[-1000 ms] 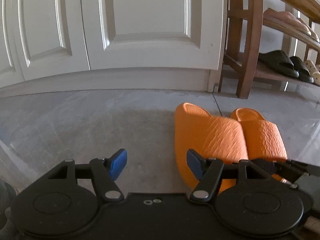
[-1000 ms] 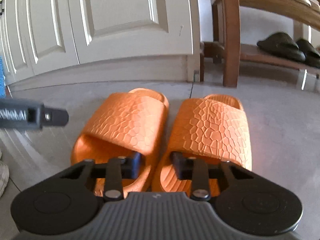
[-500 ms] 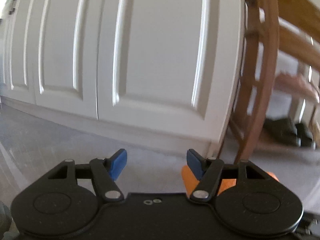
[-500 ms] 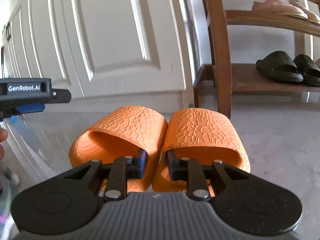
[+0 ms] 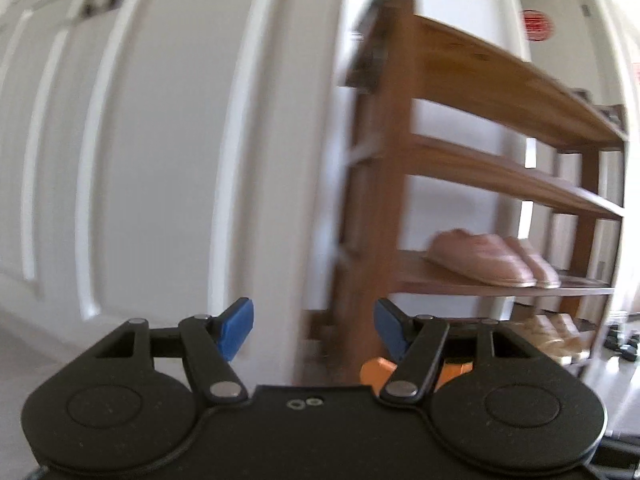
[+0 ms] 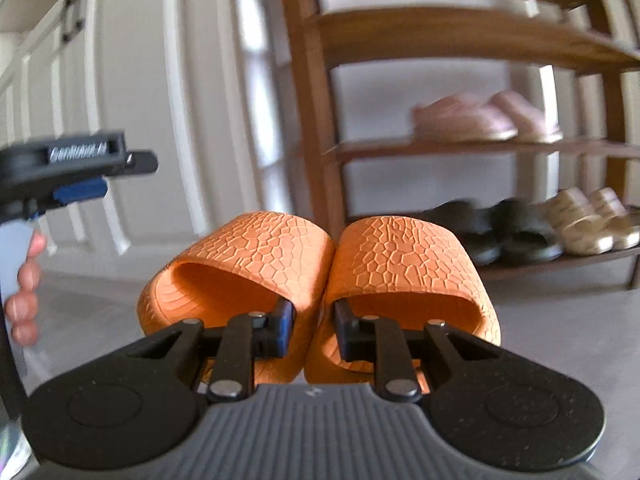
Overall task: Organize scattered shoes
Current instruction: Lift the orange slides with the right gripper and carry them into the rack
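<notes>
White panelled doors (image 6: pixel 132 92) and a wooden shoe rack (image 6: pixel 316 128) are faced across a grey floor, with pink slippers (image 6: pixel 472 120) on a middle shelf. The orange slippers (image 6: pixel 316 264) are carried off the floor as a pair, their touching inner walls pinched between the closed fingers of the right gripper (image 6: pixel 311 326). The left gripper (image 5: pixel 310 328) is held open and empty. One slipper could be shed if the pinch slackens, or the toes could be knocked against the rack's post.
</notes>
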Action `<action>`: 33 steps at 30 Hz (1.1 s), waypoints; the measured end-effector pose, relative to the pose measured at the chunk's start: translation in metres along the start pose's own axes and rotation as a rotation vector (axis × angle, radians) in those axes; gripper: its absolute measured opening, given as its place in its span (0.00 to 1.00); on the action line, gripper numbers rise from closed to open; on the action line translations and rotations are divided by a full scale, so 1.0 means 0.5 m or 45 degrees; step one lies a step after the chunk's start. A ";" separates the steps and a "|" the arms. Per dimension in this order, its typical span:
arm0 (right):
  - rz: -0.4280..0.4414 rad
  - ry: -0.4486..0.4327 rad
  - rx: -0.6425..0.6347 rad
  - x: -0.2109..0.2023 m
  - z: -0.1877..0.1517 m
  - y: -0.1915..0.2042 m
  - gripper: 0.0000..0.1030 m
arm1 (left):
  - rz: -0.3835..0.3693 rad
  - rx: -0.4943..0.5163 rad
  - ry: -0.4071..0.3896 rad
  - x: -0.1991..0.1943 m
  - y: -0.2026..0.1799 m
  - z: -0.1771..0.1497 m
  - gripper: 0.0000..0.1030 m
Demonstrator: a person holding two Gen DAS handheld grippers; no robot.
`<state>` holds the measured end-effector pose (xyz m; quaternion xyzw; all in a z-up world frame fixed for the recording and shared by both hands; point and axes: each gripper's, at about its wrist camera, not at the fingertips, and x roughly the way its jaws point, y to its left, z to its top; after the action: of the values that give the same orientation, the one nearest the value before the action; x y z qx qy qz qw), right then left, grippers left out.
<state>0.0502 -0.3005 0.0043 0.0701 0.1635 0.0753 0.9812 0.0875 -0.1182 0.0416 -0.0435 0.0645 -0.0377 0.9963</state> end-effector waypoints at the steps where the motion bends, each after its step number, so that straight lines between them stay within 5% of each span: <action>1: -0.024 -0.011 -0.005 -0.006 0.004 -0.012 0.24 | -0.041 0.008 -0.002 0.014 -0.025 0.005 0.65; 10: -0.352 -0.181 -0.094 -0.110 0.092 -0.203 0.24 | -0.368 0.075 -0.068 0.073 -0.203 0.037 0.65; 18: -0.532 -0.308 -0.135 -0.124 0.190 -0.349 0.24 | -0.508 0.097 -0.075 0.086 -0.310 0.058 0.66; 25: -0.481 -0.344 -0.153 -0.006 0.268 -0.487 0.24 | -0.504 0.206 -0.068 0.072 -0.376 0.045 0.66; 33: -0.354 -0.233 -0.164 0.182 0.315 -0.642 0.24 | -0.414 0.266 0.027 0.084 -0.431 0.022 0.67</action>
<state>0.2275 -0.6168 0.0714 -0.0095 0.0766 -0.0576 0.9953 0.1155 -0.3345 0.0672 0.0509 0.0630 -0.2050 0.9754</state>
